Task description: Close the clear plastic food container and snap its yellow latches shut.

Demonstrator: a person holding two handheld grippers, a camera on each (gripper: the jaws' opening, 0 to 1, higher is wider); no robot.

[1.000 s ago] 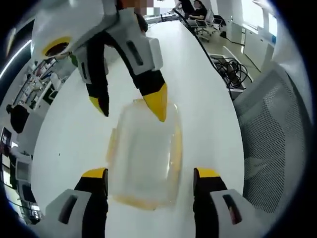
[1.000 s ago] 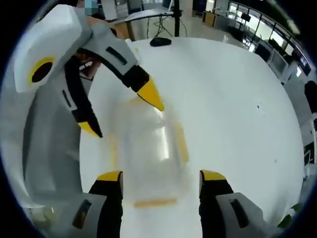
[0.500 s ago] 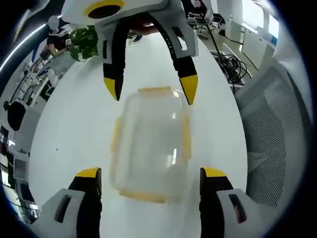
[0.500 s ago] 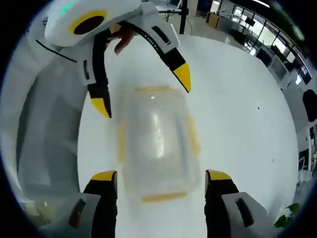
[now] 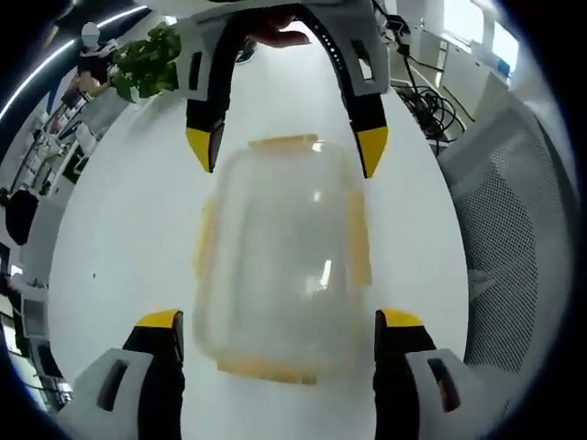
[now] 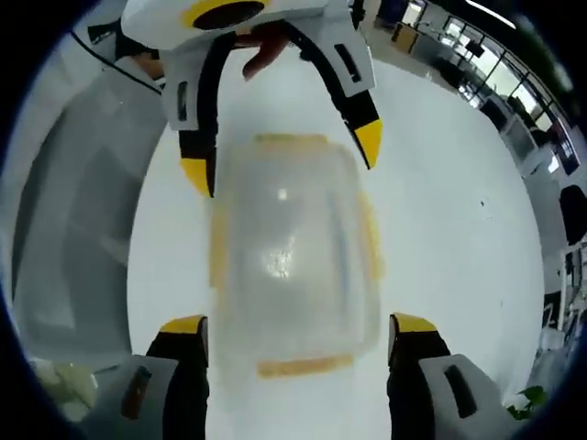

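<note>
Left gripper view: my left gripper [image 5: 275,325] stands spread wide, its yellow-tipped jaws flanking the near end of the clear container [image 5: 280,257] and gripping nothing. The right gripper [image 5: 286,151] faces me from the far end, likewise released, its tips bracketing the far corners; I cannot tell whether they touch. Right gripper view: my right gripper [image 6: 298,332] straddles the container [image 6: 292,252], with the left gripper [image 6: 280,156] opposite. The container lies flat on the white table [image 5: 128,229], lid on top, yellow latches [image 5: 358,243] along its edges; their state is blurred.
</note>
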